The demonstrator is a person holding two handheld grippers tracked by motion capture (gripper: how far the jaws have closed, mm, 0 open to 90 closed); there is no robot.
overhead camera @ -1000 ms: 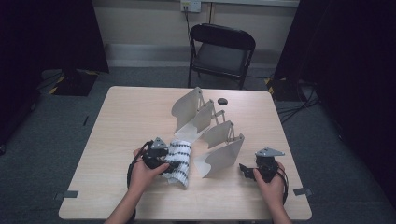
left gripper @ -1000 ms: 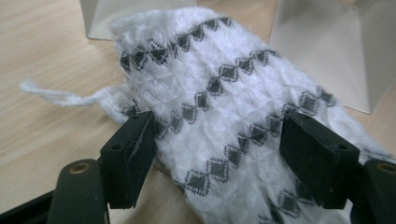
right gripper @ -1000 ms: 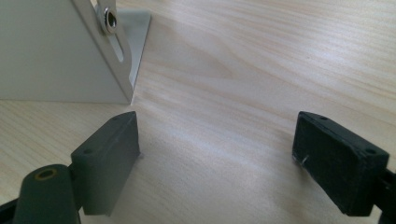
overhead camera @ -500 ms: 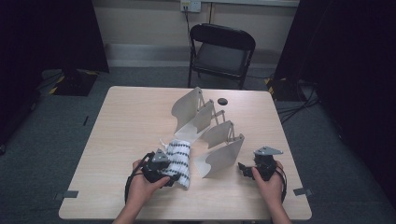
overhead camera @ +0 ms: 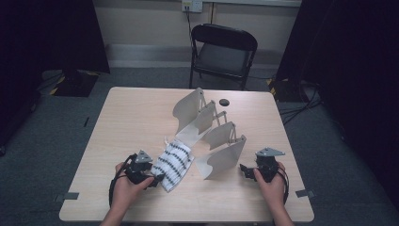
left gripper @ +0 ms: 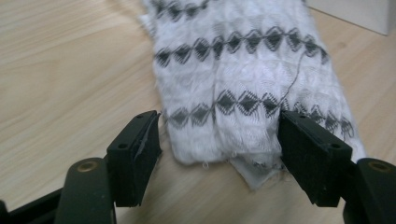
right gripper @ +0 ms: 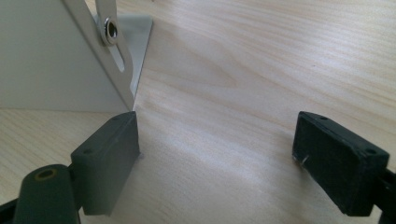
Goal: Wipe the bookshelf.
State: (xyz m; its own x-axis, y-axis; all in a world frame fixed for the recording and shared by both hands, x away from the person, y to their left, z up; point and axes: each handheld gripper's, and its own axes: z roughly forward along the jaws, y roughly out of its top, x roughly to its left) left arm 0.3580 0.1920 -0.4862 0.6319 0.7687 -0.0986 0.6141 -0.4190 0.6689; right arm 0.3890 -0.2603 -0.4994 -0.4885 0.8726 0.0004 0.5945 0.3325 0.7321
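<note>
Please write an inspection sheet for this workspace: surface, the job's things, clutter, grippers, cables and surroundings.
Surface: light wooden table, bare around the items.
Job's things: folded white cloth with dark diamond stripes, flat on the table; grey folding board beside it, panels raised.
Clutter: small black round object near the far edge.
Grippers: left gripper open, jaws either side of the cloth's near end, not pressing; right gripper open over bare wood next to the board's corner.
Cables: black cable loops from the left gripper; more on the floor at right.
Surroundings: black folding chair behind the table, grey carpet, dark curtains.
</note>
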